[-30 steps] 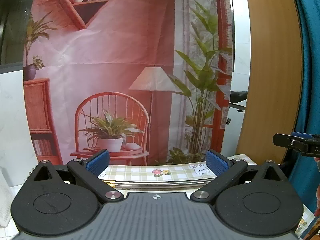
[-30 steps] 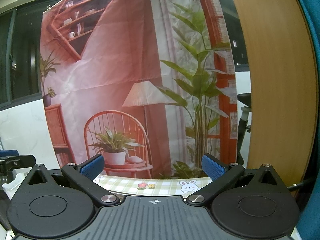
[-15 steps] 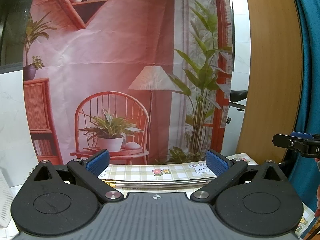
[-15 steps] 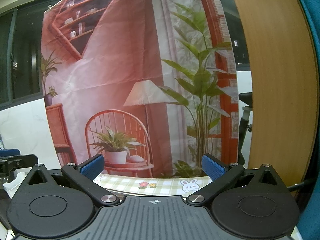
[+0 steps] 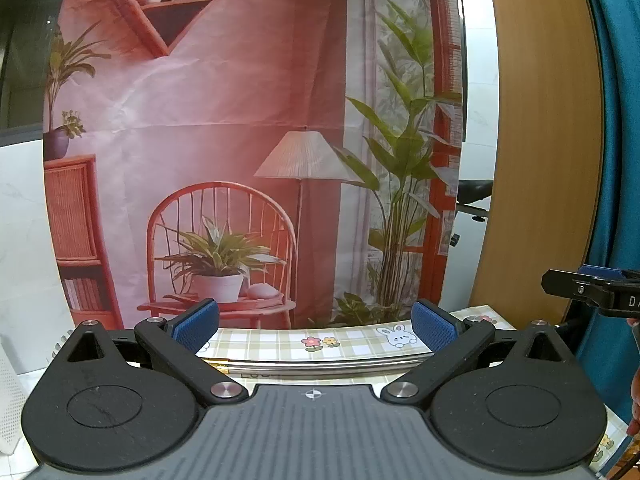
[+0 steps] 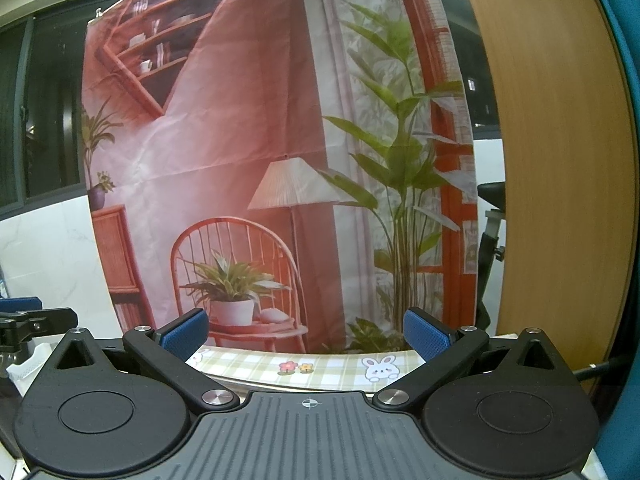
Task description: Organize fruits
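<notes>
Holding both my left fingers (image 5: 315,325) and right fingers (image 6: 306,330) spread and empty, I see no fruit ahead; sorting looks unstarted.

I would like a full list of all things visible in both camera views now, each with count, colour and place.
Printed backdrop: one, pink-red, with chair, lamp and plants printed on it, hanging behind the table.
Tablecloth: one, green-white check with flowers and a rabbit, on the table below the backdrop.
Wooden panel: one, light brown, right of the backdrop.
Curtain: one, teal, far right.
White perforated object: one, left edge; what it is I cannot tell.
Fruits: none visible.
Left tongs: black with blue pads, open, empty.
Right tongs: black with blue pads, open, empty.
</notes>
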Action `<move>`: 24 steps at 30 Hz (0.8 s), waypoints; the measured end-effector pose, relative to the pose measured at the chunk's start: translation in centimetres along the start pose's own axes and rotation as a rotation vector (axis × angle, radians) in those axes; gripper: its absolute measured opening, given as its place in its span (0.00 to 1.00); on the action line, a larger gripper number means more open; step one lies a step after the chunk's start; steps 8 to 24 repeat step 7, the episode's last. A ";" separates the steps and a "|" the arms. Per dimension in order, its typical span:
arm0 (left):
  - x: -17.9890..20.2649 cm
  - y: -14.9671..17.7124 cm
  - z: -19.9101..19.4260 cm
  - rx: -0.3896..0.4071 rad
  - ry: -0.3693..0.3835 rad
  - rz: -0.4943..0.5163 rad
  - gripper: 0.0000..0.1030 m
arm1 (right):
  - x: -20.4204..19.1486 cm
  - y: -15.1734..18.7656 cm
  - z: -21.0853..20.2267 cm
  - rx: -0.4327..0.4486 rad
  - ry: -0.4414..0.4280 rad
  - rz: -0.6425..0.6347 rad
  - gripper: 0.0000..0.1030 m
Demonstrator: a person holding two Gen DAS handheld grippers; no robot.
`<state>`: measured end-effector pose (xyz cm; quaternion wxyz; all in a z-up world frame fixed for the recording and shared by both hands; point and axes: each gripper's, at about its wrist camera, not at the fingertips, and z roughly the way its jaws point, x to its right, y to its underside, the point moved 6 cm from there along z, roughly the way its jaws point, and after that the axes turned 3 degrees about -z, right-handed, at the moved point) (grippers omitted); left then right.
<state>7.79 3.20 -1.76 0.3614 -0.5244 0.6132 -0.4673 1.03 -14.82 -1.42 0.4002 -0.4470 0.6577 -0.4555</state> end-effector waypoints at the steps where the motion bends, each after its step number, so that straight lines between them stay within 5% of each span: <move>1: 0.0 0.0 0.0 0.000 0.000 0.000 1.00 | 0.0 0.0 0.0 0.000 0.000 0.000 1.00; 24: -0.1 0.1 0.2 -0.005 0.017 -0.009 1.00 | 0.0 0.0 0.0 -0.001 0.000 0.001 1.00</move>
